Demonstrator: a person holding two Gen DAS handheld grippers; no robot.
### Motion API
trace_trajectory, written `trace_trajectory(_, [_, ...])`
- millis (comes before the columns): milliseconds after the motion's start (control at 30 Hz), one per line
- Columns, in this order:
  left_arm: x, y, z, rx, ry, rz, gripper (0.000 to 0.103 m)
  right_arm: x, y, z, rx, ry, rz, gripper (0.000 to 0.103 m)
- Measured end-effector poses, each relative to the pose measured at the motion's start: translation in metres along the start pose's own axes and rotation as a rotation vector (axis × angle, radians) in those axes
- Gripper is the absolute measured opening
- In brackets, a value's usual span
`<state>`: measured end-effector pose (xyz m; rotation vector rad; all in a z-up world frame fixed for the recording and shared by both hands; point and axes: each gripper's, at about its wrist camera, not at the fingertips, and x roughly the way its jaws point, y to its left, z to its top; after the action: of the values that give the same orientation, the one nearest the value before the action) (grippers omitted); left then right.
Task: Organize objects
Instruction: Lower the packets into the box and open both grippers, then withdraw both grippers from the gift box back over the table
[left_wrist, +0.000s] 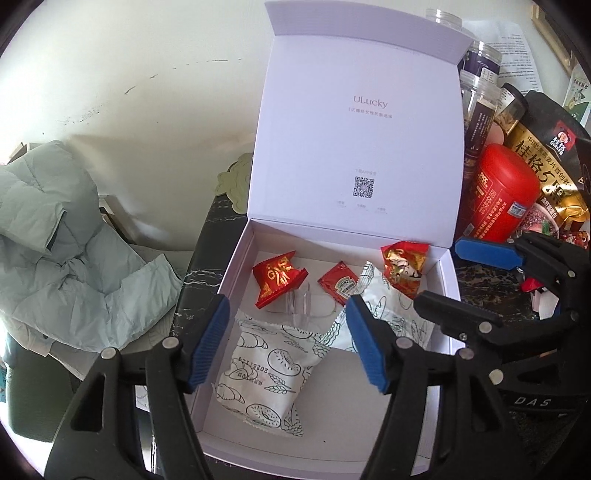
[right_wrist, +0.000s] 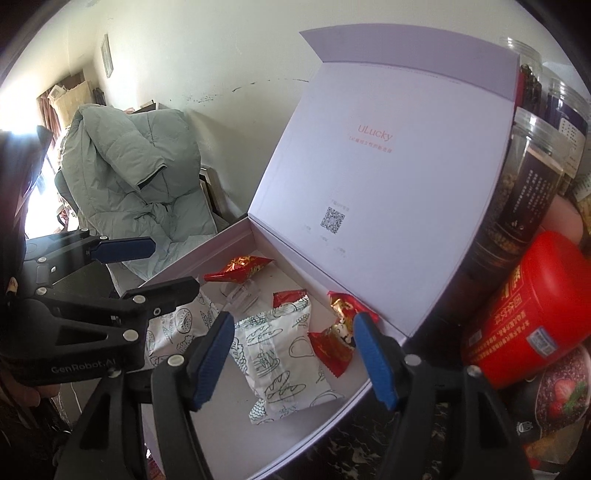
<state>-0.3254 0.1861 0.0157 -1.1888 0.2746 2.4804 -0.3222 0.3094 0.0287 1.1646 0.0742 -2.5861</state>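
Two grippers, left (left_wrist: 288, 343) & right (right_wrist: 295, 356), jaws apart (nothing held), above white box (left_wrist: 236, 254) w/ snack packets (left_wrist: 264, 373).

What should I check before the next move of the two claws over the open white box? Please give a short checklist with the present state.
1. Left claw open and empty: ok.
2. Right claw open and empty: ok.
3. White box lid upright: ok.
4. Both bread-print packets inside the box: ok.
5. Ketchup sachet inside the box: ok.
6. Nothing left outside to sort: not ok, small wrappers lie beside the box.
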Motion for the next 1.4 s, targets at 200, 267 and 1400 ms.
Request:
trace_trajectory(200, [-0.038, -0.003, -0.003, -0.009, -0.039, 0.005, 0.064, -0.038, 0.014, 0.003, -0.027, -0.045, -0.003, 0.068])
trace_trajectory(267, [-0.051, -0.004, -0.005, -0.012, -0.054, 0.010, 0.065, -0.050, 0.019, 0.003, -0.033, -0.061, -0.005, 0.068])
trace_trajectory(1400, [-0.197, -0.017, -0.049, -0.058, -0.219, 0.091, 0.089, -0.189, 0.064, -0.043, -0.031, -0.205, -0.050, 0.078])
